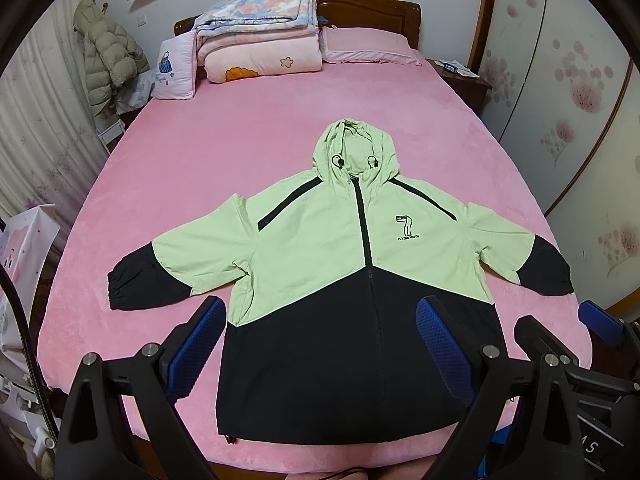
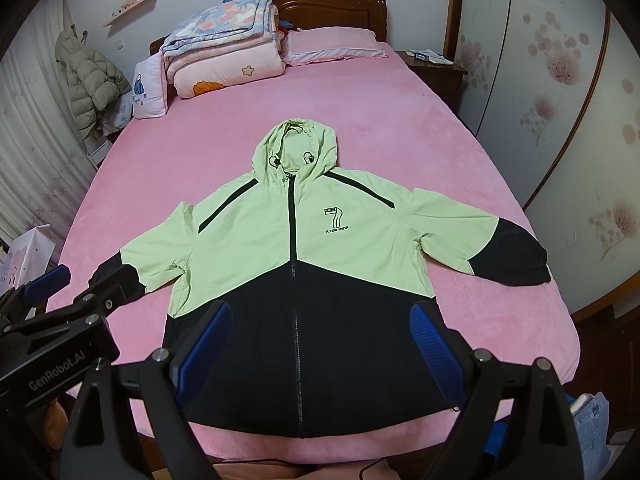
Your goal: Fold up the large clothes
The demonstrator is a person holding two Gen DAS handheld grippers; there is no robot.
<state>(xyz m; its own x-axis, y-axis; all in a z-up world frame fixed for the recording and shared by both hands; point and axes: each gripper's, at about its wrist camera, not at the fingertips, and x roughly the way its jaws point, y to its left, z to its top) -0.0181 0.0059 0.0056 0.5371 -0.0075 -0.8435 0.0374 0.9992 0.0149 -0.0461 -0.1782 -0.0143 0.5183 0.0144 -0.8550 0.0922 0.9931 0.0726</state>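
Observation:
A light green and black hooded jacket (image 1: 320,256) lies flat, front up and zipped, on the pink bed (image 1: 200,160), sleeves spread to both sides, hood toward the headboard. It also shows in the right wrist view (image 2: 296,240). My left gripper (image 1: 320,320) is open and empty, held above the jacket's black lower part near the foot of the bed. My right gripper (image 2: 320,324) is open and empty beside it, also above the hem area. Each gripper shows at the edge of the other's view: the right one (image 1: 560,336), the left one (image 2: 80,284).
Folded quilts (image 1: 260,36) and pillows (image 1: 368,46) are stacked at the headboard. A puffy coat (image 1: 108,56) hangs at the left. A nightstand (image 1: 464,76) and a flowered wardrobe (image 1: 560,100) stand at the right. Bags (image 1: 24,248) sit left of the bed.

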